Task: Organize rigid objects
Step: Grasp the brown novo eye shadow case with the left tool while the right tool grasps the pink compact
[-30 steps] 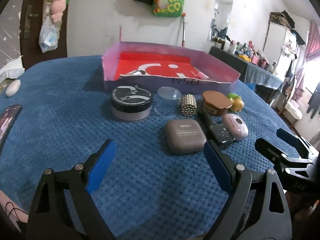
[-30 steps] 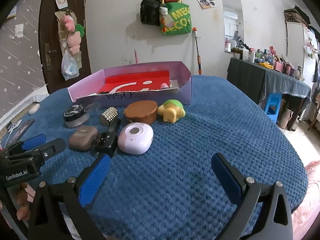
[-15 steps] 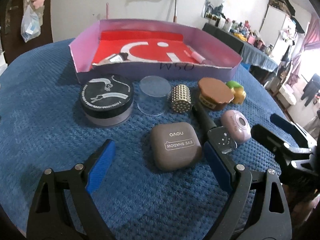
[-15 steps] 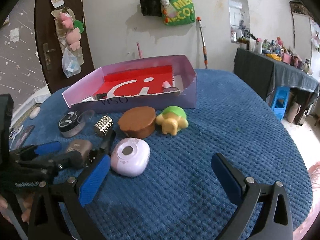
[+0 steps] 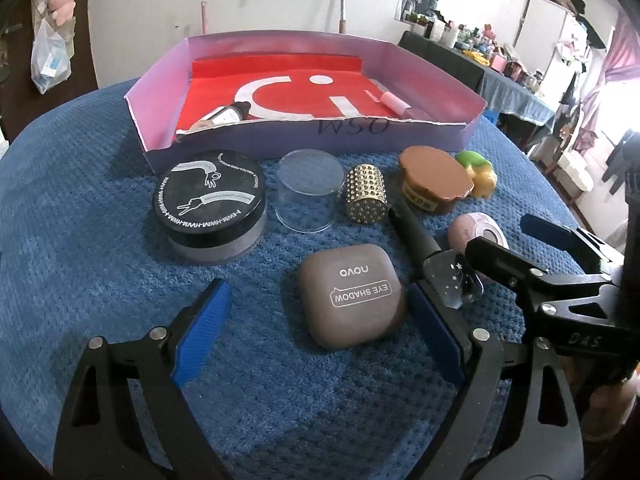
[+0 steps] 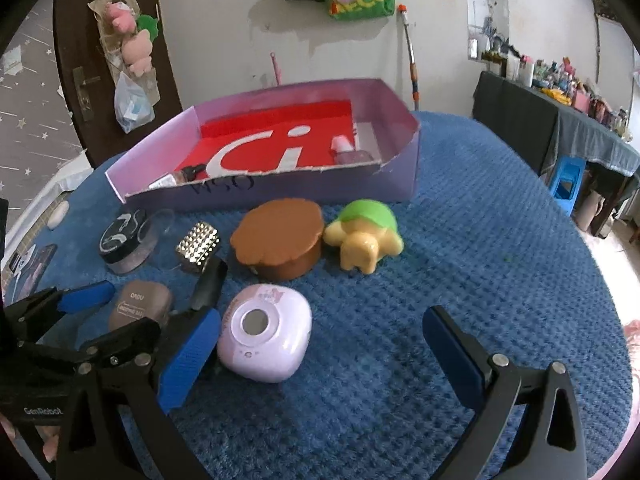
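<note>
A purple box (image 5: 424,136) with a red floor stands at the back; it also shows in the right wrist view (image 6: 400,148). In front lie a black-lidded jar (image 5: 210,204), a clear lid (image 5: 310,196), a gold studded cylinder (image 5: 366,194), a brown case (image 5: 434,184), a turtle toy (image 6: 362,236), a pink round case (image 6: 266,334) and a taupe eye-shadow case (image 5: 352,294). My left gripper (image 5: 316,336) is open, with the eye-shadow case just ahead between its fingers. My right gripper (image 6: 316,354) is open, with the pink case by its left finger.
A small bottle (image 5: 222,114) and a pink bottle (image 5: 400,104) lie inside the box. A black tube with a clear end (image 5: 432,254) lies between the two cases. A phone (image 6: 34,266) lies at the blue table's left edge.
Both grippers have moved forward toward the objects. The left one has closed in on the eye-shadow case, the right one on the pink case. Both stay open.
</note>
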The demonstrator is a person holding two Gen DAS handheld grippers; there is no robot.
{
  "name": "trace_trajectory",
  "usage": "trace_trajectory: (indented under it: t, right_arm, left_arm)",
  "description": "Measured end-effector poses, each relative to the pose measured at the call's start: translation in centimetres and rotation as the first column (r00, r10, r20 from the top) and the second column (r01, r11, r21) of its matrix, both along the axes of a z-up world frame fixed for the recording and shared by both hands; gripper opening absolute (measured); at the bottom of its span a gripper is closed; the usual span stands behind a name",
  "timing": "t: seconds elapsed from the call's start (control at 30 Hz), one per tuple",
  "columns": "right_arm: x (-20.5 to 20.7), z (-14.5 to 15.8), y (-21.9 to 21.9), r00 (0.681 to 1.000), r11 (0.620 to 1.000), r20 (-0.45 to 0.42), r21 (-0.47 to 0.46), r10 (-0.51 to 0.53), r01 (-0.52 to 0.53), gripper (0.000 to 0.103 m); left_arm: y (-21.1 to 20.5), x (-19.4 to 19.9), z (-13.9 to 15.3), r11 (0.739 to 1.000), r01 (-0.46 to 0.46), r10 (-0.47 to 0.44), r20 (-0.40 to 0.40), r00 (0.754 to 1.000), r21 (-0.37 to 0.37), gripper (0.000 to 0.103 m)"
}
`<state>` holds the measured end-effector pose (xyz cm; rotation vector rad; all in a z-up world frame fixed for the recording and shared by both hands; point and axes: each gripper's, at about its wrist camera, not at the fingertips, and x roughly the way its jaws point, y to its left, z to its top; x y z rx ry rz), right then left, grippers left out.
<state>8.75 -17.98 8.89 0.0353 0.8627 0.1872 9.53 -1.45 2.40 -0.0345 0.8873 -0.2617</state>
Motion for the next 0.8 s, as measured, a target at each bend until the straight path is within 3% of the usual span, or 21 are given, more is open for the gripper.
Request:
trace_trajectory:
  t: [0.4,0.67,0.8]
  right_arm:
    - [-1.0,0.8,-0.4,0.999,0.997,0.046,-0.079,-0.007,0.010,0.103]
    - [-0.8,0.2,-0.9,0.999,0.999,0.004,0.000,0.034,-0.034,0.103]
    - [-0.5,-0.1,-0.7,0.999,0.999,-0.001,-0.005,0.035,-0.035,0.103]
  left_arm:
    - [0.8,-0.6,0.2,0.999,0.003,-0.003,0.008,1.000,0.040,0.092]
    - [0.5,-0.1,0.1,0.999,-0.004,0.004,0.008,1.000,0.047,0.091]
    - [0.4,0.4,-0.1,0.999,-0.002,0.002,0.006,1.000,0.044,0.091]
